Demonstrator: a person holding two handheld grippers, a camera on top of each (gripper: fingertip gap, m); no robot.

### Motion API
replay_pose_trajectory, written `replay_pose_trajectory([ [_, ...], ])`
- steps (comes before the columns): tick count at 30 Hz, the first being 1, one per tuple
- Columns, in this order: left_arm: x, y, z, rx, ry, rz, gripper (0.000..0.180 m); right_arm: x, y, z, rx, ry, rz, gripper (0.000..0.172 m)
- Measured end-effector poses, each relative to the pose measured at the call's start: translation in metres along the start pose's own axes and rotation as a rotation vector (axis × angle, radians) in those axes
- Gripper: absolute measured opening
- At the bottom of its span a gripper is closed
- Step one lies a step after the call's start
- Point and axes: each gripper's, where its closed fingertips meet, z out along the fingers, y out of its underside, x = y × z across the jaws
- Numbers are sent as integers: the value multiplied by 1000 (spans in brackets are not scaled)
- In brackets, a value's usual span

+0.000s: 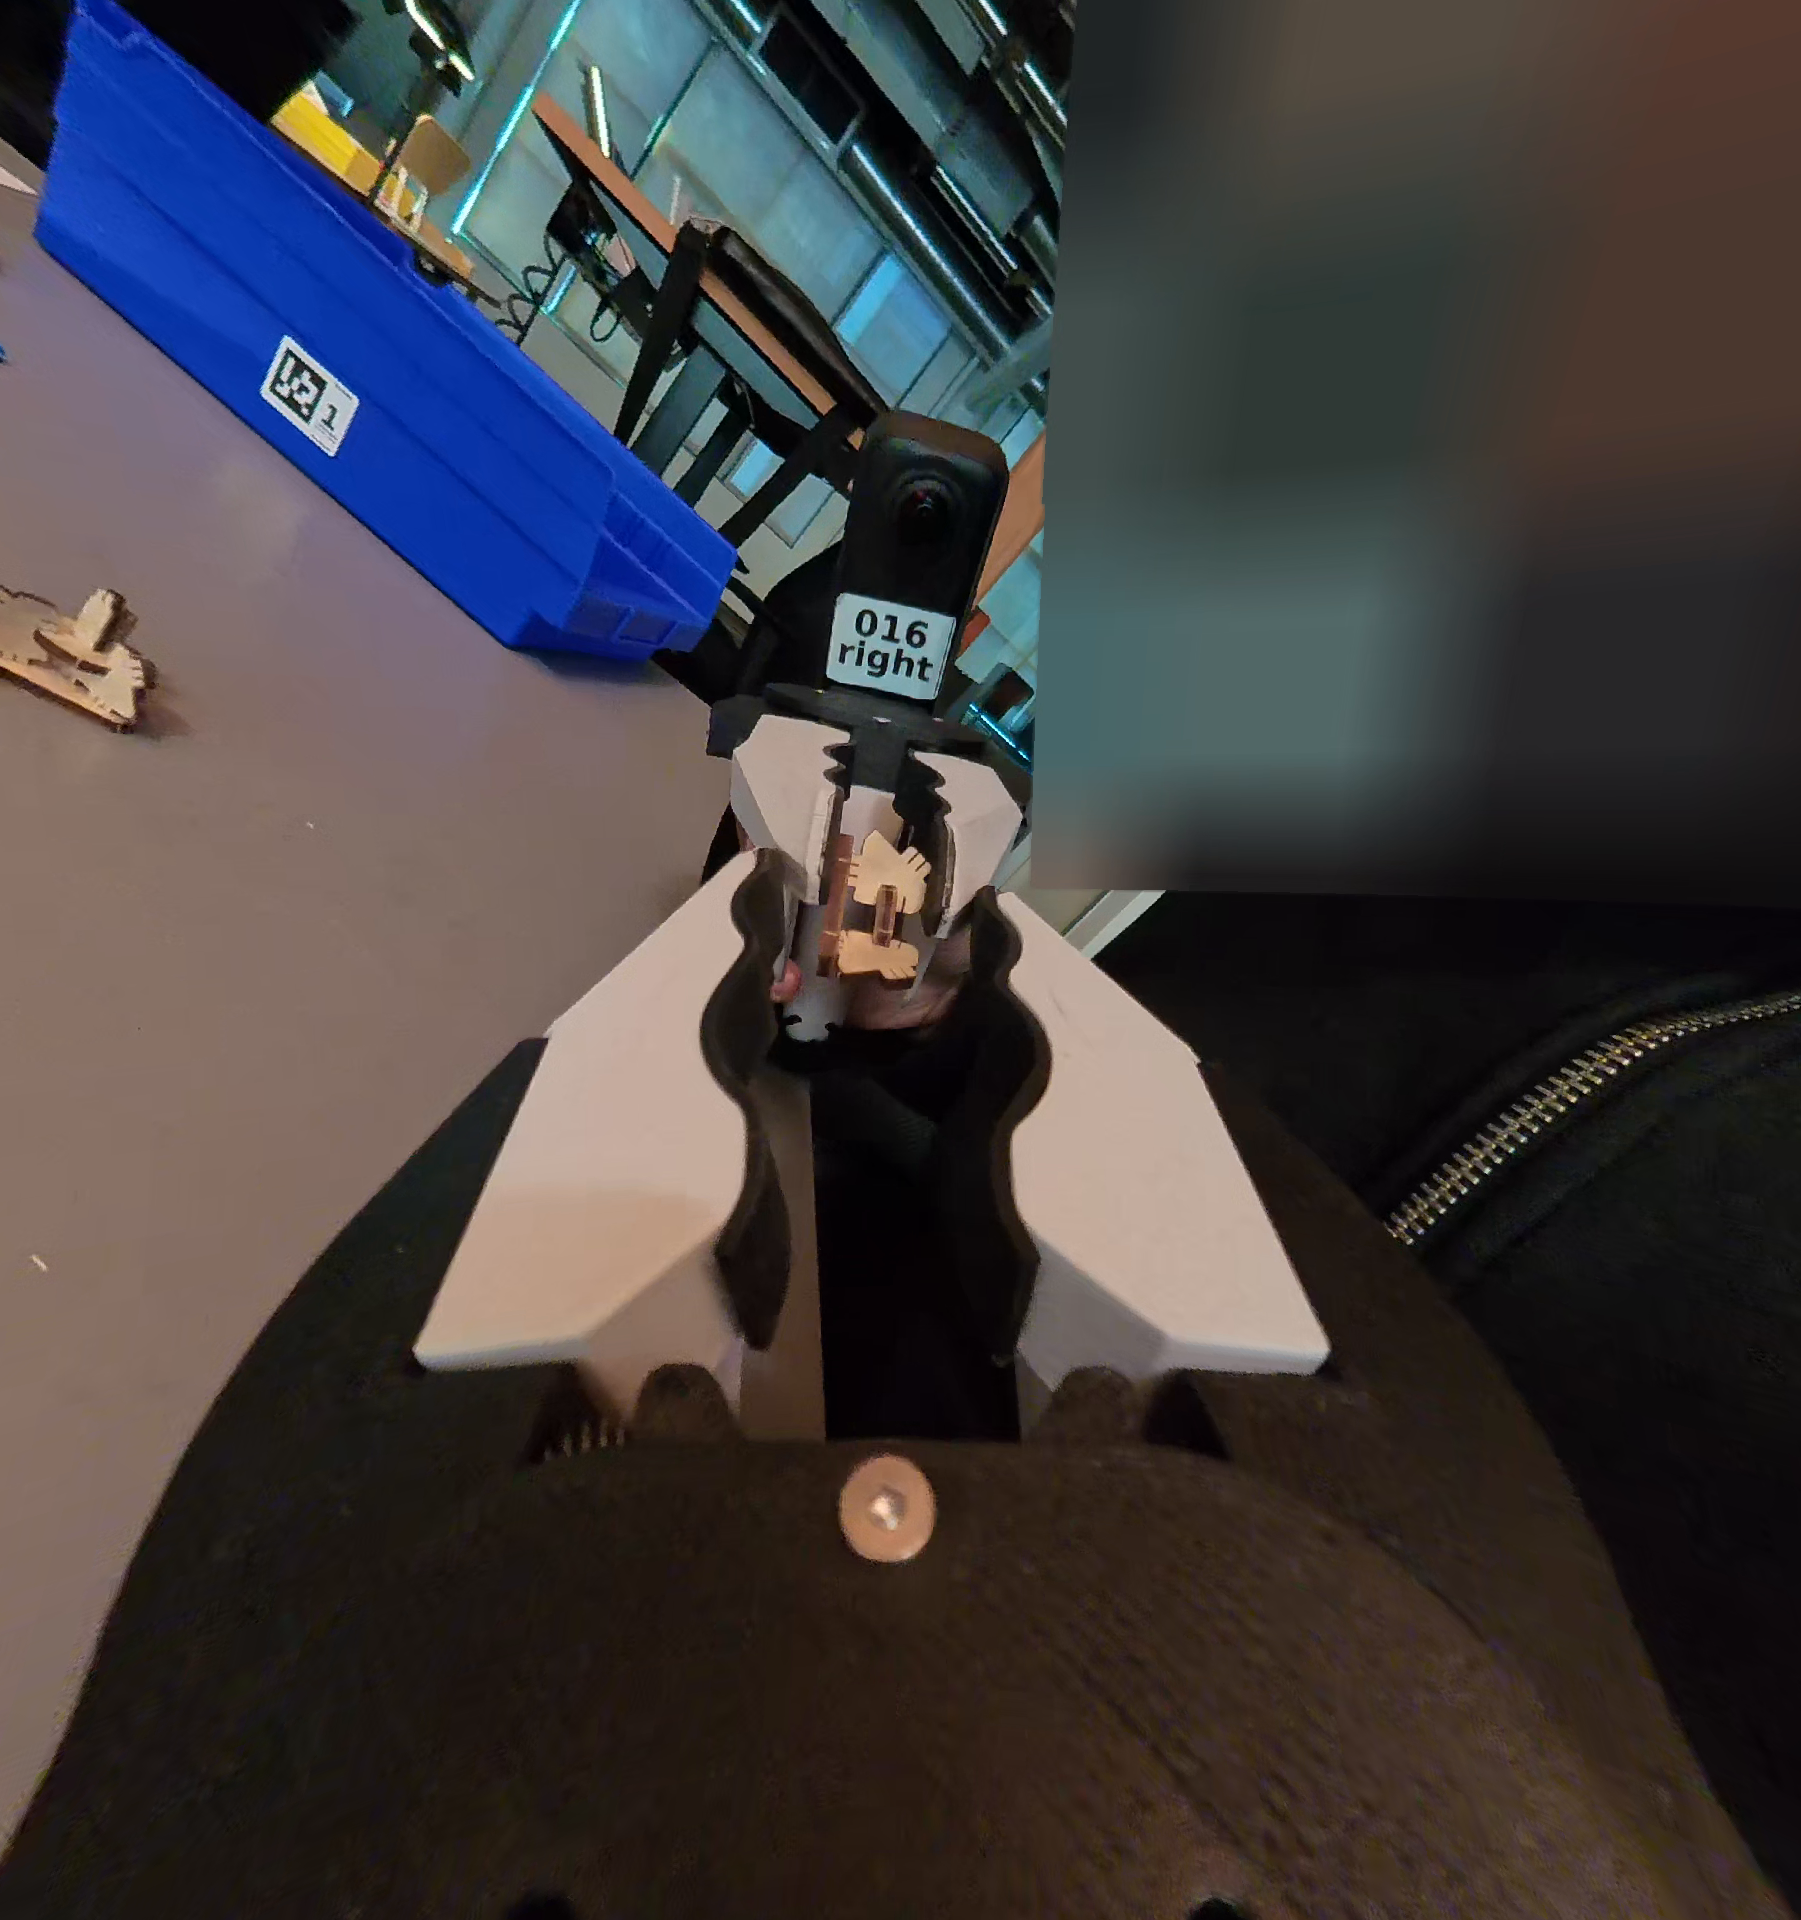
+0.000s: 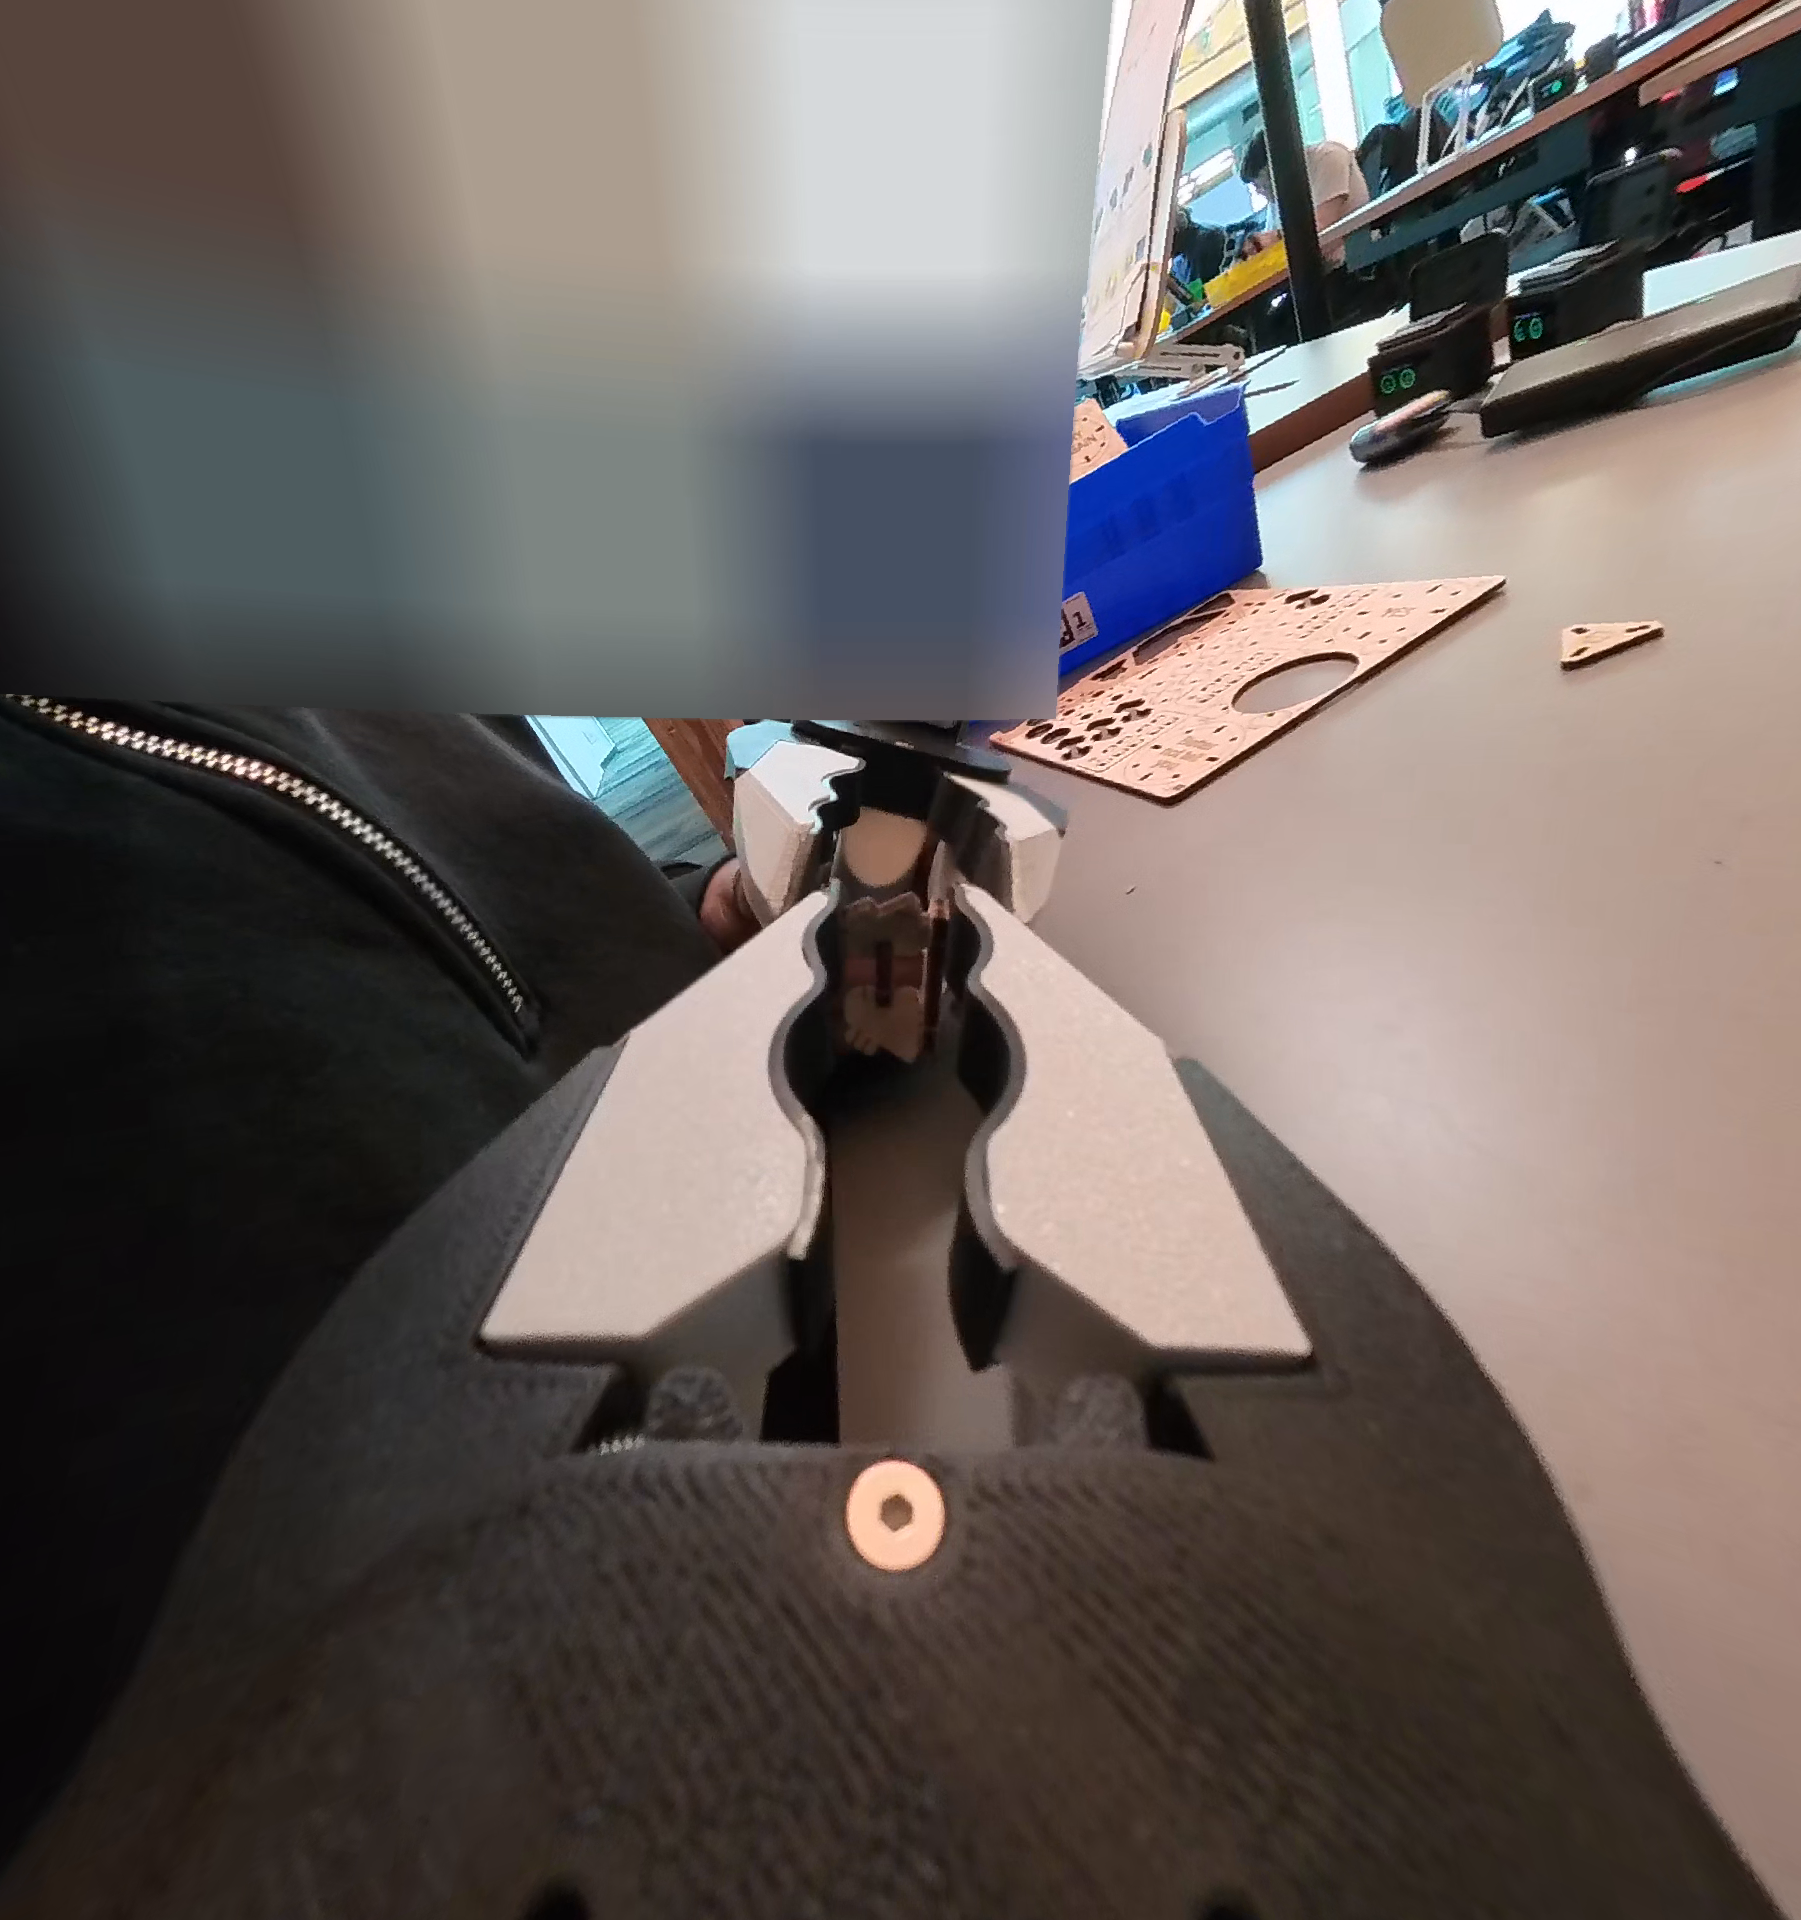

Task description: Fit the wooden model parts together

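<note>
Clamped tight in the right gripper (image 2: 891,935), middle of the frame: a small wooden piece (image 2: 880,997). Facing it, with fingers apart and not pressing: the left gripper (image 1: 875,914). Lying on the surface (image 1: 304,935) at left: more wooden bits (image 1: 54,655), below a blue box (image 1: 356,312).

Workshop w/ grey worktop (image 1: 335,935), glass walls behind.
Teal-lit glazing (image 1: 771,208) & ceiling ducts (image 1: 937,145) at back; dark-legged desk (image 1: 709,301) beyond; long benches (image 2: 1561,135) w/ clutter on the other side, bright daylight.
</note>
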Motion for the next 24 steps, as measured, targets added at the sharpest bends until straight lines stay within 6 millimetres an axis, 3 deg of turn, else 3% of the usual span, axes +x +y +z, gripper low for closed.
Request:
replay_pose_trajectory([
  [9,-4,0,1,17,-43,-81,35,4,0,-2,-3,20,12,14],
  [19,-11,-2,-3,14,-134,-38,34,12,2,1,-15,29,81,16],
  [24,-8,-7,-6,23,-112,-25,36,12,-11,-4,70,3,105,16],
])
